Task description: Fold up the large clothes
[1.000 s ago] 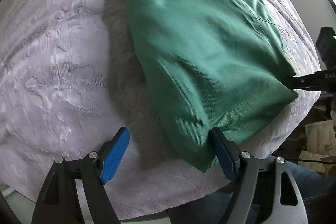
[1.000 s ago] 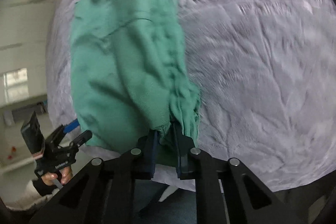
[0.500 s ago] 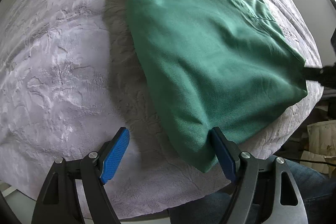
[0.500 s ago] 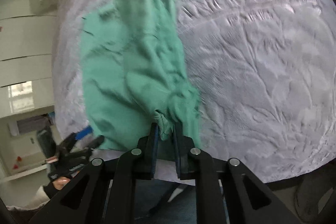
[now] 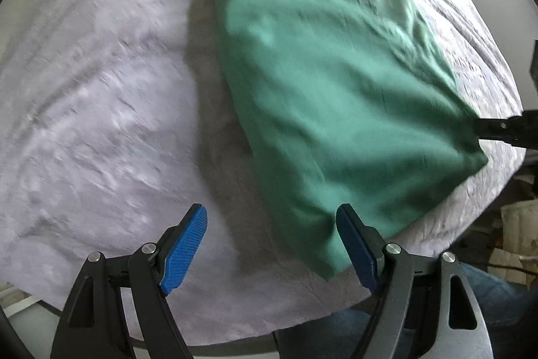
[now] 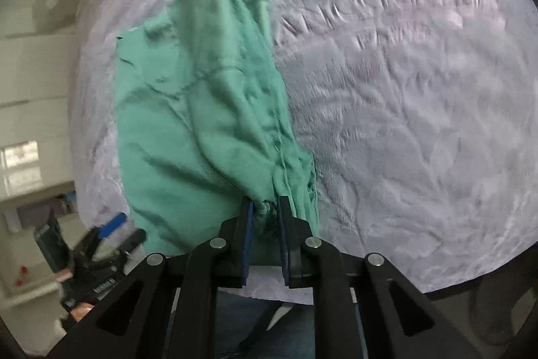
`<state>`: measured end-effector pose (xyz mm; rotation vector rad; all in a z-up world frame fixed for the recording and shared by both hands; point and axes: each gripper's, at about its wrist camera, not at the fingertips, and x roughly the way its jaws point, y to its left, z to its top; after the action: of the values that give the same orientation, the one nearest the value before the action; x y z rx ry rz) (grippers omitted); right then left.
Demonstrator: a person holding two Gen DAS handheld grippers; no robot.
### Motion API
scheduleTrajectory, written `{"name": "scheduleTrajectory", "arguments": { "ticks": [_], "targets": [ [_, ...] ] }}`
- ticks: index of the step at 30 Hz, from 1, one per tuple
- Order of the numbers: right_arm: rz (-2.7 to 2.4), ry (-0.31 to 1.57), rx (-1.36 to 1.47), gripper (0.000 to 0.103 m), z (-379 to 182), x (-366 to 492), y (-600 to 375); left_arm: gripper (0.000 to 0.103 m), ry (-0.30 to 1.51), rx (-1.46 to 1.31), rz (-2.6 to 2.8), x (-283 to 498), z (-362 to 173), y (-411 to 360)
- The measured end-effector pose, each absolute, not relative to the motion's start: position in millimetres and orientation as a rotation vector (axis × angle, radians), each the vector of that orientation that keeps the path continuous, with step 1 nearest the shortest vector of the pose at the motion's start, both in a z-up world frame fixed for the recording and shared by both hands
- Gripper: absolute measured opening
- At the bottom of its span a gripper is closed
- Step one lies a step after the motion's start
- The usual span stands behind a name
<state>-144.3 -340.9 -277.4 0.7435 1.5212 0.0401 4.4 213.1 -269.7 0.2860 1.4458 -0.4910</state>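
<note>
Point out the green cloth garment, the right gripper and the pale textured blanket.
green cloth garment [image 5: 336, 96], left wrist view, middle of its top layer
right gripper [image 6: 265, 214], right wrist view, between its fingertips
pale textured blanket [image 5: 101, 110], left wrist view, bare stretch

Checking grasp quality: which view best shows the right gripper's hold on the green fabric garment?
Right wrist view: the right gripper pinches a bunched corner of the green fabric garment. Left wrist view shows only its tip at the garment's edge.

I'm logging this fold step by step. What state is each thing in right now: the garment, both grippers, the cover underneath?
Green garment: folded over, wrinkled, one near corner pinched and lifted, far part resting on the cover.
Right gripper: shut on the garment's bunched corner.
Left gripper: open, nothing clamped; the garment's near edge sits beside its right pad.
Pale textured cover: spread flat under the garment.
</note>
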Motion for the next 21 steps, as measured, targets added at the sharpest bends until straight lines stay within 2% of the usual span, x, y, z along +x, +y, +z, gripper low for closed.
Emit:
{"name": "scheduleTrajectory", "arguments": {
  "ticks": [4,5,6,7,8,14,17,19,20,21],
  "targets": [
    [0.054,1.465,0.679,0.016,-249.5,-129.1,-333.1,0.08,1.428,0.273,-0.439,22.1,-254.2,208.7],
    [0.048,1.45,0.66,0.021,-241.9,-122.5,-330.3,0.08,1.42,0.271,-0.424,27.1,-250.9,207.8],
    [0.039,1.446,0.64,0.038,-237.9,-118.2,-327.8,0.088,1.408,0.269,-0.404,30.8,-246.9,205.5],
    [0.027,1.443,0.61,0.05,-233.3,-111.9,-326.6,0.103,1.402,0.267,-0.389,33.9,-244.0,204.4],
    [0.017,1.436,0.571,0.069,-227.9,-106.5,-322.4,0.103,1.382,0.262,-0.368,37.4,-238.5,203.3],
    [-0.019,1.433,0.434,0.071,-210.4,-80.9,-290.2,0.103,1.376,0.223,-0.31,50.0,-222.7,199.7],
    [-0.057,1.429,0.367,0.085,-205.2,-75.7,-280.5,0.103,1.363,0.204,-0.277,55.3,-214.7,198.7],
    [-0.078,1.415,0.34,0.089,-201.4,-76.1,-276.0,0.103,1.359,0.205,-0.27,57.2,-212.4,198.3],
    [-0.091,1.413,0.324,0.1,-200.2,-75.5,-275.4,0.103,1.357,0.207,-0.266,57.4,-211.5,197.4],
    [-0.099,1.41,0.316,0.103,-199.0,-74.7,-274.6,0.103,1.356,0.209,-0.264,58.3,-211.0,196.2]
  ]
}}
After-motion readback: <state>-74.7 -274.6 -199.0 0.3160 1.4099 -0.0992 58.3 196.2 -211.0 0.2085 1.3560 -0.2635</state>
